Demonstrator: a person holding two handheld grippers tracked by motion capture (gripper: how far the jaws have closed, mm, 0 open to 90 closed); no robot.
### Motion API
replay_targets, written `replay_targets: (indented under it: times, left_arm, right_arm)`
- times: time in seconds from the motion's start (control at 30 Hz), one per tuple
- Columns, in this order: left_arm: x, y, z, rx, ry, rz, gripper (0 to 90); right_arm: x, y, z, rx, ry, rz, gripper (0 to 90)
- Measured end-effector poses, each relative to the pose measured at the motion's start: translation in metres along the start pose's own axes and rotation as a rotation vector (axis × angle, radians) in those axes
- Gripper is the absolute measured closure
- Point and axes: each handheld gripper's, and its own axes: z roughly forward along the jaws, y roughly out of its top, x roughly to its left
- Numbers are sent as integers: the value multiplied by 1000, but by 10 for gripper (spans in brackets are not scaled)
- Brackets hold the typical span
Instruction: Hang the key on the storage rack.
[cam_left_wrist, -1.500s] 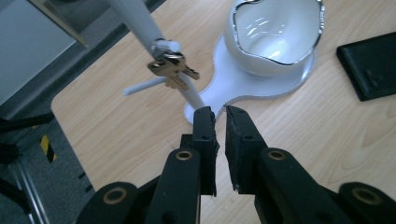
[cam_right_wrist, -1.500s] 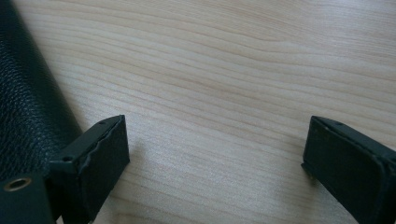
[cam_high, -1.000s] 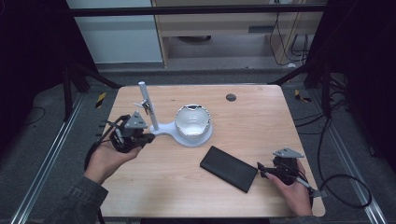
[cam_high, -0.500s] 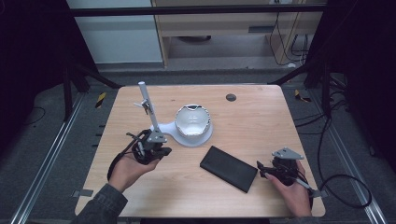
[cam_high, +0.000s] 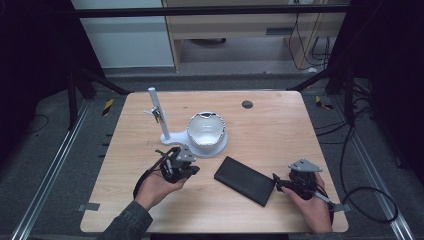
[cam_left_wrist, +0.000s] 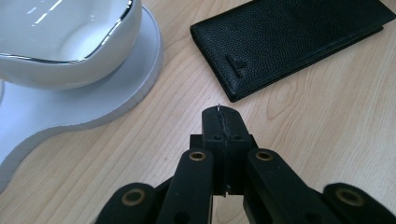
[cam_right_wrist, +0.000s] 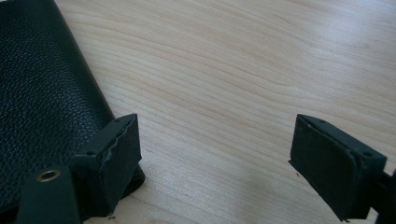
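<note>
A long black leather wallet (cam_high: 245, 180) lies flat on the wooden table, front of centre. My left gripper (cam_high: 192, 170) hovers low just left of it and in front of the white bowl, jaws shut with nothing between them. In the left gripper view the closed tips (cam_left_wrist: 220, 112) point at the near corner of the wallet (cam_left_wrist: 289, 42), a short gap away. My right gripper (cam_high: 276, 183) is at the wallet's right end, open. In the right gripper view its spread jaws (cam_right_wrist: 215, 140) frame bare wood, and one pad (cam_right_wrist: 119, 149) sits right at the edge of the wallet (cam_right_wrist: 42, 93).
A white bowl (cam_high: 206, 130) rests on a flat white stand base (cam_left_wrist: 70, 107) behind my left gripper. The stand's upright post (cam_high: 159, 112) carries a small metal item. A small dark round spot (cam_high: 247, 104) sits on the table's far side.
My left hand has come down and to the right, from left of the stand to the front of the bowl, closer to the wallet. The right gripper has stayed by the wallet's end.
</note>
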Motion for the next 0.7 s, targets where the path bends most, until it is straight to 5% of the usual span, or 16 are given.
replay_targets:
  times: [0.33, 0.7]
  left_arm:
    - [-10, 0, 33, 26, -46, 7, 900]
    - [-11, 0, 52, 66, -55, 14, 900]
  right_arm:
    - [1, 1, 1, 0, 8, -17, 162]
    - [1, 1, 0, 0, 10, -11, 160]
